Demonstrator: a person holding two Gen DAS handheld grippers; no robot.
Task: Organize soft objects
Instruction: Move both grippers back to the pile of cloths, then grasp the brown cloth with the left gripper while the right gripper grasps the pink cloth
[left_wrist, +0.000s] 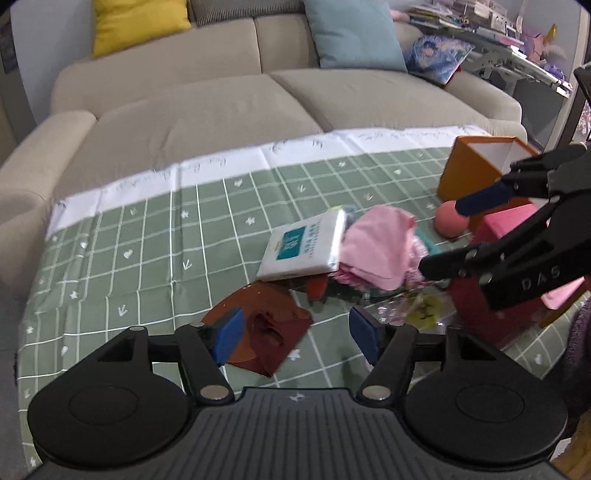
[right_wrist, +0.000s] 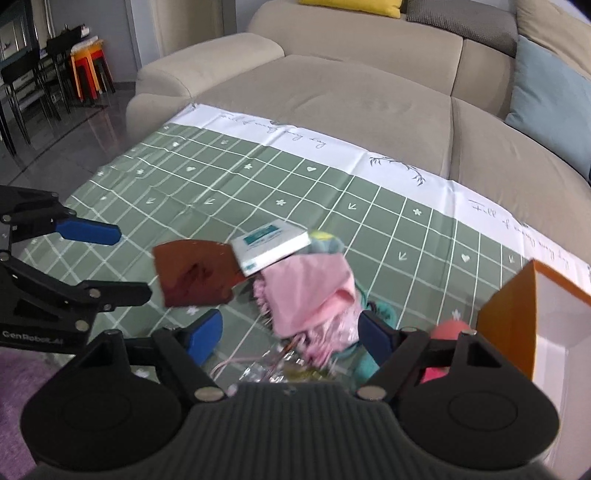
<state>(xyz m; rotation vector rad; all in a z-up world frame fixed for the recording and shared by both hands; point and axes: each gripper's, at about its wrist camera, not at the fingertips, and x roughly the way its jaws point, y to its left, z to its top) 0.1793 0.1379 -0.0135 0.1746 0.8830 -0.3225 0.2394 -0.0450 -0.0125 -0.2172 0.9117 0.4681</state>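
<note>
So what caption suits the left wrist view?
Open left tongs over a red pouch, beside pink cloth and tissues.

Tissue pack (left_wrist: 306, 247) propped on cloth pile (left_wrist: 376, 251), pouch (left_wrist: 269, 332) in front, ball (left_wrist: 451, 220) right, box (left_wrist: 480, 166) behind ball, sofa (left_wrist: 207, 122) beyond surface (left_wrist: 147, 251)

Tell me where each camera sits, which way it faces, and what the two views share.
Left wrist: sits on the left gripper, tilted down over the green checked tablecloth toward the sofa; own jaws open, right gripper enters from the right.
Right wrist: sits on the right gripper, tilted down at the same cloth; own jaws open, left gripper enters from the left.
Shared: white packet, pink cloth, dark red pouch, orange box.
</note>
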